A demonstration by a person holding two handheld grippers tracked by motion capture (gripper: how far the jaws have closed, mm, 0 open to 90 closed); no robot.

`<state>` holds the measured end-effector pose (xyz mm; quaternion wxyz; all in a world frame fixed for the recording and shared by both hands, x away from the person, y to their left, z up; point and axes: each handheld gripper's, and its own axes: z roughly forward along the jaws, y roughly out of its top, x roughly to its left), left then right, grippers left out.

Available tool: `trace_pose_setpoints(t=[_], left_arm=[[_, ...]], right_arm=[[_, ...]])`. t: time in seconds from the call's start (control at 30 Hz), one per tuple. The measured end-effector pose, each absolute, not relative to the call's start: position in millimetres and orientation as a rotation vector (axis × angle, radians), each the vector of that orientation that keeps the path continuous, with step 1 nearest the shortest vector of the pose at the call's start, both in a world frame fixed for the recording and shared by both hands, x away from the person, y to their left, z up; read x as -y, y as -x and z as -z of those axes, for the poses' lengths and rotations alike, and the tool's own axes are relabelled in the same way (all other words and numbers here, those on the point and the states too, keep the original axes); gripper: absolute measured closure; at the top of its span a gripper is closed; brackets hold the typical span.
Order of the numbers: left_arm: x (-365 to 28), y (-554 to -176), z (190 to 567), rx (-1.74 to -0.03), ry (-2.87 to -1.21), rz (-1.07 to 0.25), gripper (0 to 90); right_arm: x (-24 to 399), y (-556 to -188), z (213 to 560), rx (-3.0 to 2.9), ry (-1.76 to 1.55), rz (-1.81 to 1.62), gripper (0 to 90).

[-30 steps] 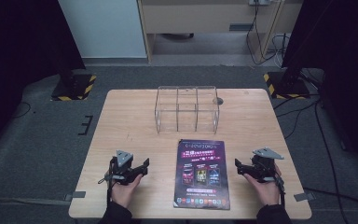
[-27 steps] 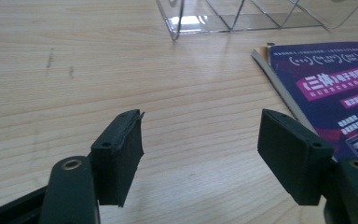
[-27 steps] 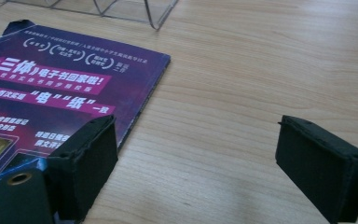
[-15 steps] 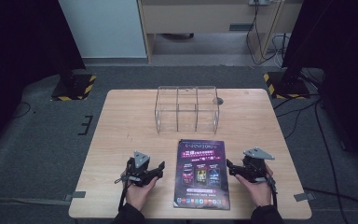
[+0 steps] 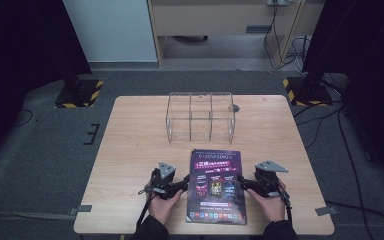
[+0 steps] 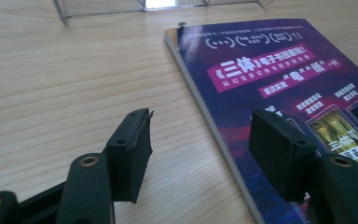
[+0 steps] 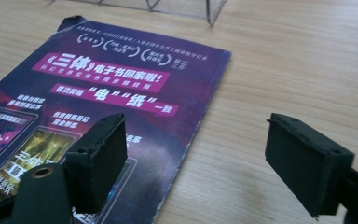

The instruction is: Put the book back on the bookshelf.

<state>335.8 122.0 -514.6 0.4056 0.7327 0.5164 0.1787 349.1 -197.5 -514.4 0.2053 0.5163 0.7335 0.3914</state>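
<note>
A purple magazine (image 5: 217, 186) lay flat on the wooden table (image 5: 130, 145), near the front edge, between the 2 grippers. Behind it stood a clear acrylic organizer (image 5: 200, 116) with 3 compartments, apart from the magazine. The left gripper (image 5: 180, 184) was at the magazine's left edge and the right gripper (image 5: 245, 182) at its right edge, both low over the table. Each had its jaws spread wide, with 1 jaw over the cover and 1 over bare wood, holding nothing. The step seemed to be to take the magazine by both side edges. To do it well, each lower jaw should slide under the edge before closing, and both sides should lift together so the thin pages do not bend.
</note>
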Motion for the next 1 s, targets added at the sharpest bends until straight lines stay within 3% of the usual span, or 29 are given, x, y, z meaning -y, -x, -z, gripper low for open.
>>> trace_pose_setpoints(t=[0.4, 1.0], left_arm=[[-104, -341, 523, -1.31, -1.882, -0.401, 42.8], [-90, -347, 531, -1.329, -1.874, -0.343, 41.8]], right_arm=[[182, -349, 528, -2.113, -1.444, -1.087, 24.1], [178, -350, 535, -2.131, -1.465, -1.108, 24.4]])
